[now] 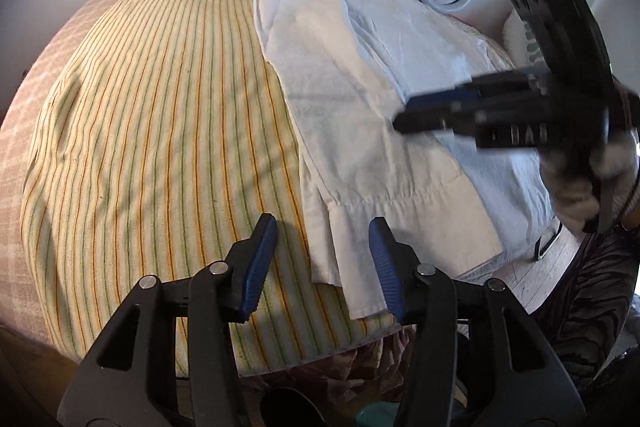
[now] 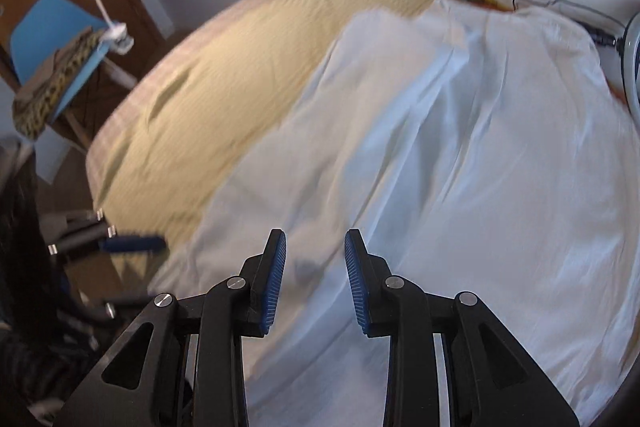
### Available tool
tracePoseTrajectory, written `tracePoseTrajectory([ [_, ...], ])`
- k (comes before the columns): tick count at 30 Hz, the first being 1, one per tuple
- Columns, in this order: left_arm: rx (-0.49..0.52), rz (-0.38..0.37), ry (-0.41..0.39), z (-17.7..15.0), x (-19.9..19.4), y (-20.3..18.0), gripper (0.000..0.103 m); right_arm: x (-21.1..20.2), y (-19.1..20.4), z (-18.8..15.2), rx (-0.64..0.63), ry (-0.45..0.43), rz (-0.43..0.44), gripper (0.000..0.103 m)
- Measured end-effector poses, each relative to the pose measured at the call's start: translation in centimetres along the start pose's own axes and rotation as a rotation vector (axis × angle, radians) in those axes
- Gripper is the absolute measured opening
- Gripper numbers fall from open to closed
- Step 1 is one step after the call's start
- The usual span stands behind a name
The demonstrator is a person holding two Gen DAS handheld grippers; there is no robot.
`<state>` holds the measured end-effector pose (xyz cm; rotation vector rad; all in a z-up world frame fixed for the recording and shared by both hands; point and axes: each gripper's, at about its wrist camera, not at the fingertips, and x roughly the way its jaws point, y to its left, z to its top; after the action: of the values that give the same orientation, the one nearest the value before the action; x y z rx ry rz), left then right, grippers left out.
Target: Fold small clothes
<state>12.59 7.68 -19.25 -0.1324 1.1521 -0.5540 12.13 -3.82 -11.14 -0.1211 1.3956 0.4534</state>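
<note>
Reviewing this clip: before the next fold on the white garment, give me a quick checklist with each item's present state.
1. Left tool open, nothing pinched: ok; its pads straddle the garment's near edge without pressing.
2. Right tool open and empty: ok.
3. Garment lying on the striped sheet: ok.
4. Garment smooth: not ok; creases run along it in the right wrist view.
5. Garment fully on the bed: not ok; its near corner hangs over the bed's edge.
6. Sharp view for aiming the right tool: not ok; the right wrist view is motion-blurred.
</note>
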Motion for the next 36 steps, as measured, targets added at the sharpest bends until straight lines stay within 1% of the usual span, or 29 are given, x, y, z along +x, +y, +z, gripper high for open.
tracePoseTrajectory([
  [1,0.002,-0.010,0.007,0.0,0.1,-0.1,0.026,0.2,0.2,-0.8,-0.011,0.010,-0.025,0.029],
  [2,-0.005,-0.020,0.016,-0.1,0.2,-0.2,0.019,0.2,0.5,-1.7,-0.024,0.017,-0.048,0.029],
  [4,-0.029,-0.055,0.017,-0.2,0.3,0.0,0.006,-0.2,0.7,-2.3,-0.040,0.015,-0.062,0.028],
  [5,-0.045,-0.079,0.018,-0.2,0.3,0.1,0.005,-0.5,0.7,-2.5,-0.036,0.023,-0.053,0.028],
  [7,-0.062,-0.093,0.009,-0.2,0.2,0.1,0.004,-1.1,0.2,-2.4,-0.017,0.039,-0.009,0.029],
  [10,-0.064,-0.139,-0.026,0.0,-0.6,-0.2,0.003,-3.0,-0.3,-1.3,0.013,-0.001,0.019,0.029],
  [12,-0.039,-0.158,-0.046,0.3,-1.1,-0.8,0.003,-4.4,-0.9,-0.1,0.046,-0.036,0.043,0.030],
  [14,-0.004,-0.162,-0.053,0.7,-1.2,-1.6,0.003,-5.2,-1.5,2.0,0.084,-0.065,0.053,0.043],
  [15,0.013,-0.165,-0.056,0.9,-1.3,-2.0,0.003,-5.6,-1.8,3.3,0.098,-0.083,0.054,0.054],
  [16,0.031,-0.171,-0.057,0.9,-1.3,-2.4,0.003,-5.8,-1.9,4.5,0.100,-0.101,0.047,0.054],
  [19,0.083,-0.161,-0.053,1.1,-1.1,-3.7,0.003,-4.9,-1.6,8.6,0.093,-0.102,0.037,0.054],
  [21,0.105,-0.163,-0.051,1.1,-0.8,-4.3,0.003,-3.2,-1.1,10.7,0.084,-0.084,0.002,0.055],
  [24,0.126,-0.163,-0.052,1.1,-0.5,-5.0,0.003,0.7,-0.1,13.2,0.066,-0.010,-0.078,0.054],
  [25,0.132,-0.161,-0.051,1.1,-0.3,-5.2,0.003,1.7,0.0,13.7,0.061,0.013,-0.103,0.054],
  [29,0.149,-0.149,-0.049,1.0,0.0,-5.7,0.003,6.5,0.3,15.2,0.023,0.098,-0.252,0.054],
  [32,0.152,-0.144,-0.053,1.0,-0.1,-5.8,0.003,8.3,-0.3,15.4,0.032,0.131,-0.289,0.054],
  [33,0.152,-0.145,-0.053,0.8,-0.2,-5.8,0.003,8.4,-0.6,15.3,0.035,0.128,-0.284,0.054],
  [34,0.153,-0.144,-0.051,0.8,-0.1,-5.8,0.003,8.3,-0.7,15.3,0.039,0.117,-0.277,0.051],
  [35,0.156,-0.143,-0.050,0.8,-0.1,-5.9,0.003,8.2,-0.8,15.3,0.040,0.113,-0.268,0.045],
  [36,0.157,-0.143,-0.050,0.8,-0.2,-6.1,0.003,8.1,-0.9,15.3,0.039,0.113,-0.255,0.030],
])
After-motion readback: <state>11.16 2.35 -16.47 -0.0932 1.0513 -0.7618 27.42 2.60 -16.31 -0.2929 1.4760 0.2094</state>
